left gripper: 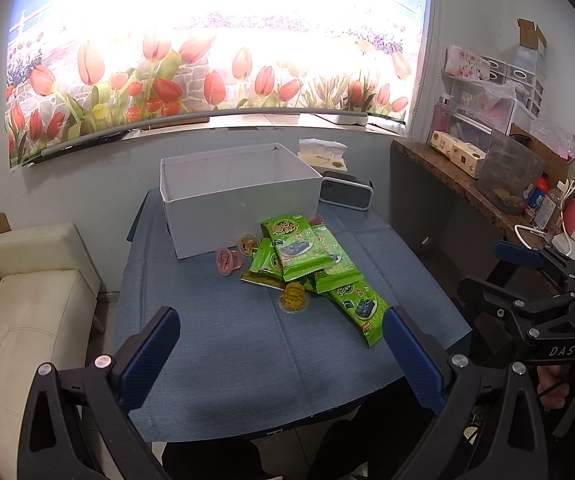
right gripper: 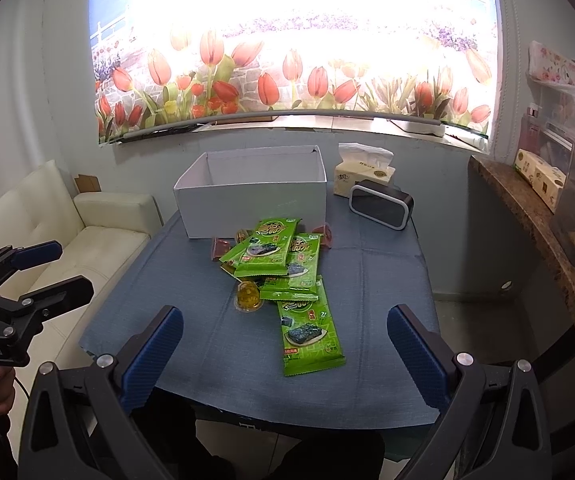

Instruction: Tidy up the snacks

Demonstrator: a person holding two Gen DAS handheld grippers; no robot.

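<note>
Several green seaweed snack packets [left gripper: 307, 256] [right gripper: 283, 260] lie piled in the middle of the blue-clothed table [left gripper: 207, 320] [right gripper: 387, 280]. One packet [right gripper: 307, 328] lies apart, nearest me. A yellow jelly cup [left gripper: 293, 298] [right gripper: 247, 298] sits at the pile's front, and red jelly cups [left gripper: 227, 260] [right gripper: 219, 246] sit near the open white box [left gripper: 235, 200] [right gripper: 255, 196] behind. My left gripper [left gripper: 281, 360] is open and empty above the table's near edge. My right gripper [right gripper: 283, 360] is open and empty, likewise short of the pile.
A black speaker [left gripper: 345, 190] [right gripper: 381, 204] and a tissue pack [right gripper: 363, 170] stand right of the box. A cream sofa [left gripper: 27, 304] is at the left. A cluttered stone shelf [left gripper: 467, 176] runs along the right. The tulip blind covers the window behind.
</note>
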